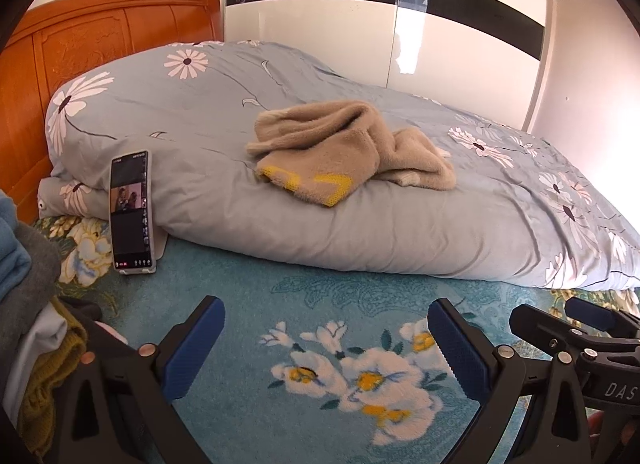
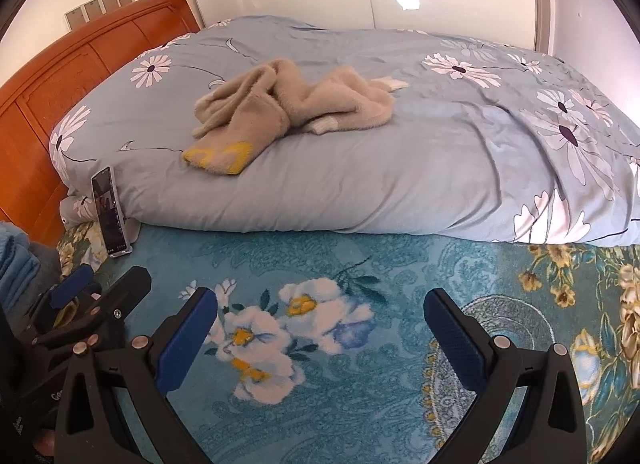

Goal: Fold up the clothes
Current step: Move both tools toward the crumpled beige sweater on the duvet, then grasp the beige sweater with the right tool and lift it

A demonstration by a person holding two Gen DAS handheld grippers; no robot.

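A crumpled beige fleece garment (image 1: pixel 344 148) with a yellow pattern lies on top of the folded grey-blue flowered duvet (image 1: pixel 240 200); it also shows in the right wrist view (image 2: pixel 288 112). My left gripper (image 1: pixel 326 328) is open and empty, low over the blue flowered blanket (image 1: pixel 280 296), well short of the garment. My right gripper (image 2: pixel 320 316) is open and empty over the same blanket (image 2: pixel 360 264). The right gripper shows at the right edge of the left wrist view (image 1: pixel 576 328). The left gripper shows at the lower left of the right wrist view (image 2: pixel 96 300).
A phone (image 1: pixel 132 212) stands propped against the duvet at the left. A pile of folded clothes (image 1: pixel 28 304) lies at the far left. An orange wooden headboard (image 1: pixel 80 44) and white wardrobe doors (image 1: pixel 360 24) stand behind the bed.
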